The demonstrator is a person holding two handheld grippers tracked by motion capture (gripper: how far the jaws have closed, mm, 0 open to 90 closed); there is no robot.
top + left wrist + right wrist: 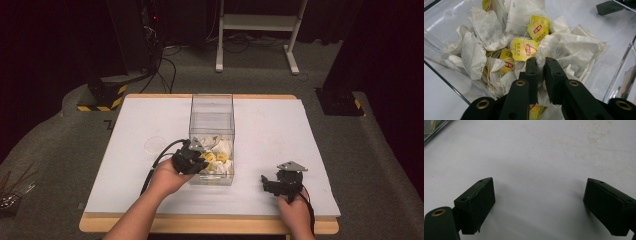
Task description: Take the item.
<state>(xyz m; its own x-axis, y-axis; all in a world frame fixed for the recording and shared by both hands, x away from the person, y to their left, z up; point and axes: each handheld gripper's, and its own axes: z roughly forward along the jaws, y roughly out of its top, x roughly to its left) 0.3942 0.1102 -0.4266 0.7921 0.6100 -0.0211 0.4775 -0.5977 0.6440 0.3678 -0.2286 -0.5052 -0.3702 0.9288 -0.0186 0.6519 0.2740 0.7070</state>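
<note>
A clear plastic box [212,112] stands mid-table and holds a heap of white tea bags [486,32] with yellow tags [525,49]. My left gripper [196,159] reaches into the box from the near left. In the left gripper view my left gripper [540,61] is shut on a white tea bag [540,58], pinched thin between the jaws atop the heap. My right gripper [280,182] rests near the table's front right, wide open over bare white table [536,157], nothing between its jaws.
A faint round clear lid [153,144] lies on the white tabletop [145,120] left of the box. Beyond the table stand a white frame [255,22], cables and black stands with hazard-striped bases [102,97].
</note>
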